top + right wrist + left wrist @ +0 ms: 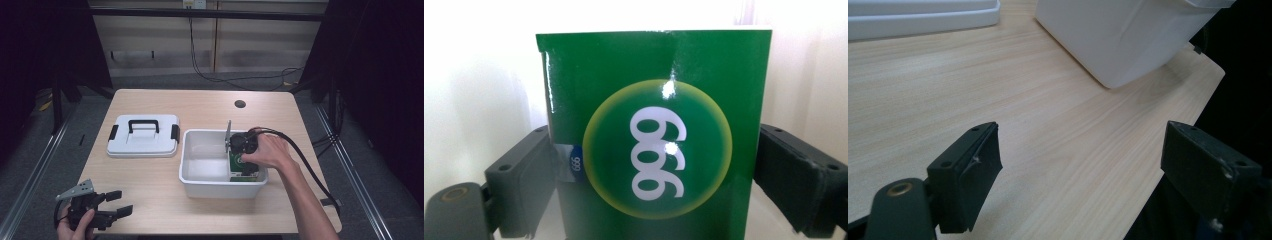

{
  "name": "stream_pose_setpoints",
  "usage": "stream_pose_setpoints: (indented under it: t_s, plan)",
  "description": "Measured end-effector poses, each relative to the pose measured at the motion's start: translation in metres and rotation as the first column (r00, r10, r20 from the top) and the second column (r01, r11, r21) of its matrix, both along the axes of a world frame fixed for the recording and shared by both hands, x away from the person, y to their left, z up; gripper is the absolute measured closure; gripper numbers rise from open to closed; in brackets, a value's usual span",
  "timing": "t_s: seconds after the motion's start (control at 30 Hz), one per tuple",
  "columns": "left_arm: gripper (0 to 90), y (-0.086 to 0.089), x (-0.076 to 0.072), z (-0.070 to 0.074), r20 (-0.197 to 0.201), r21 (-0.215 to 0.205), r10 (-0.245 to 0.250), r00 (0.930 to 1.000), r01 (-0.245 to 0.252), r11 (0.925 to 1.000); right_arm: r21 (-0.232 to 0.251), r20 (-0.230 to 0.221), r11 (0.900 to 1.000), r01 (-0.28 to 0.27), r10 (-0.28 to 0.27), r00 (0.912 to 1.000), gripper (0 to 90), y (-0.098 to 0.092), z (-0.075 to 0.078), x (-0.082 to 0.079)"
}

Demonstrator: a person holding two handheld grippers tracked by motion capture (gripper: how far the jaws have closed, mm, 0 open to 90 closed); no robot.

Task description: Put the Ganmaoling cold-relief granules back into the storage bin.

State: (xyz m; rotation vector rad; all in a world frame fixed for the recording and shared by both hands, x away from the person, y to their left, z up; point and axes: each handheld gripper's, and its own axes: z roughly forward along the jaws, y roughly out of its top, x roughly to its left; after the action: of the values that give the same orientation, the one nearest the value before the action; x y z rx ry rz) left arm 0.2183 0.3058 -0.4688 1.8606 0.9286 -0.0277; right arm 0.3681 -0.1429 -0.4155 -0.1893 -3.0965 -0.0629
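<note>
Standing green box [654, 145] in near right corner of white bin [200, 187] | right hand-held gripper [243, 150] jaws clamped on its sides | lid [143, 136] left of bin on worktop [165, 200] | left hand-held gripper [120, 202] spread wide, empty, at near left edge

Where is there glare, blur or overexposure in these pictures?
Right gripper view: bright glare spots on the glossy green box, and the white bin wall behind it is washed out. Left gripper view: the jaws look soft, while the table grain is sharp. High view: the table is evenly lit, but the surroundings are very dark.
</note>
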Motion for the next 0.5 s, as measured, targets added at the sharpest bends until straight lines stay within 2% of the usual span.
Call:
stream_pose_setpoints:
  t_s: [0.13,0.17,0.2,0.27,0.47,0.5]
  plan:
    - [16.2,0.0004,0.0001,0.0000,0.000,0.000,0.001,1.0000,-0.001,1.0000,0.009,-0.001,1.000,-0.019,0.019,0.9998,9.3,-0.0007,-0.0012,0.0011]
    - [16.2,0.0004,0.0002,-0.0002,0.000,-0.001,0.001,1.0000,-0.001,1.0000,0.005,-0.001,1.000,-0.008,0.008,1.0000,9.1,-0.0003,-0.0003,-0.0001]
    - [16.2,0.0004,0.0003,-0.0002,0.000,0.000,0.000,1.0000,0.000,1.0000,0.017,0.005,1.000,-0.024,0.024,0.9997,9.0,-0.0008,-0.0007,0.0009]
    - [16.2,0.0003,0.0002,-0.0001,0.000,0.000,0.000,1.0000,0.000,1.0000,0.015,0.000,1.000,-0.003,0.003,1.0000,8.9,-0.0012,0.0010,-0.0001]
    - [16.2,0.0007,-0.0002,0.0003,0.005,-0.004,0.006,1.0000,-0.006,1.0000,0.024,0.001,1.000,-0.007,0.007,1.0000,9.2,-0.0021,0.0037,0.0007]
    - [16.2,0.0006,-0.0003,0.0003,0.003,-0.007,0.008,1.0000,-0.008,0.9999,0.017,-0.001,1.000,0.009,-0.009,1.0000,9.2,-0.0020,0.0049,-0.0002]
